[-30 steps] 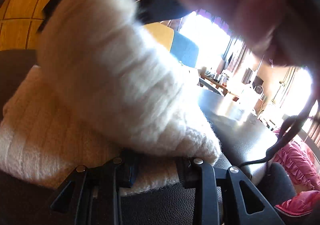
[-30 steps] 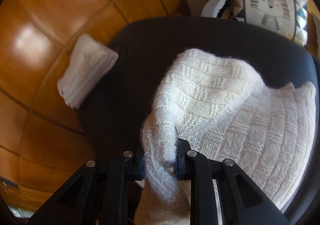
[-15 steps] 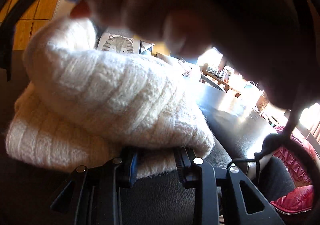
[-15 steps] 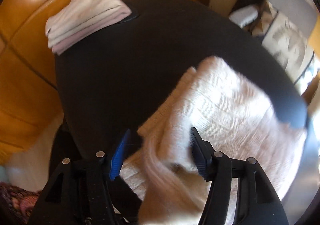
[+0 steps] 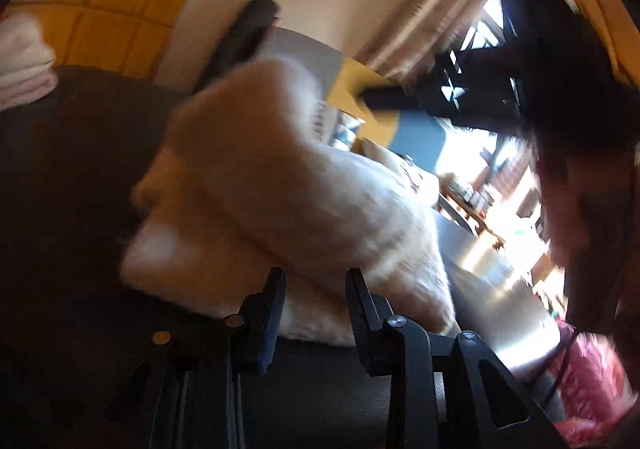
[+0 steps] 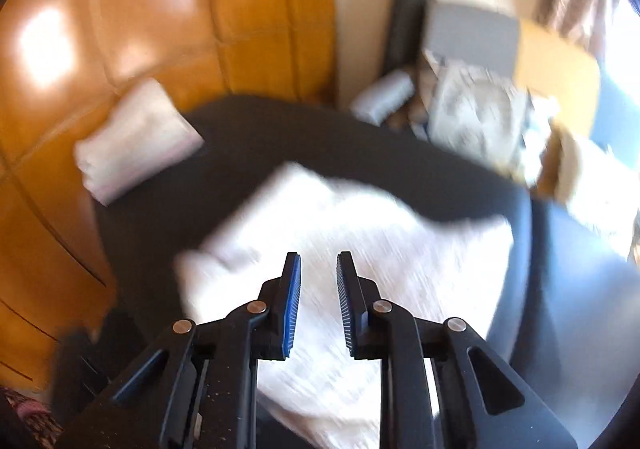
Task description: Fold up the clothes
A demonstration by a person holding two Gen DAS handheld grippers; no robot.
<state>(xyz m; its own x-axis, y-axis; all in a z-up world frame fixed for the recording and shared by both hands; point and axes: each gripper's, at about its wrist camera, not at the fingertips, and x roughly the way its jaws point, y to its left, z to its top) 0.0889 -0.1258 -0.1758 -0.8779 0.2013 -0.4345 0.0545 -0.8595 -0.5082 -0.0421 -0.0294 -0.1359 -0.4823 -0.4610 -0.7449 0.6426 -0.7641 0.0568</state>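
Observation:
A cream knitted sweater (image 5: 280, 201) lies folded on a black leather seat (image 5: 72, 169). In the left wrist view my left gripper (image 5: 316, 281) has its jaws apart with the sweater's near edge just beyond the tips; I see nothing pinched. In the right wrist view the sweater (image 6: 360, 241) lies flat and blurred below my right gripper (image 6: 318, 265), which is open, empty and above the cloth. The other gripper shows as a dark blur (image 5: 500, 89) at the upper right.
A folded white and pink cloth (image 6: 136, 141) sits at the seat's far left edge, also in the left wrist view (image 5: 20, 65). Orange leather panels (image 6: 120, 29) lie behind. A lion-print cushion (image 6: 480, 109) and a pink garment (image 5: 592, 381) are at the right.
My right gripper has let go of the sweater and lifted away; the raised fold now lies down on the sweater. My left gripper has drawn back a little, and both views swing fast.

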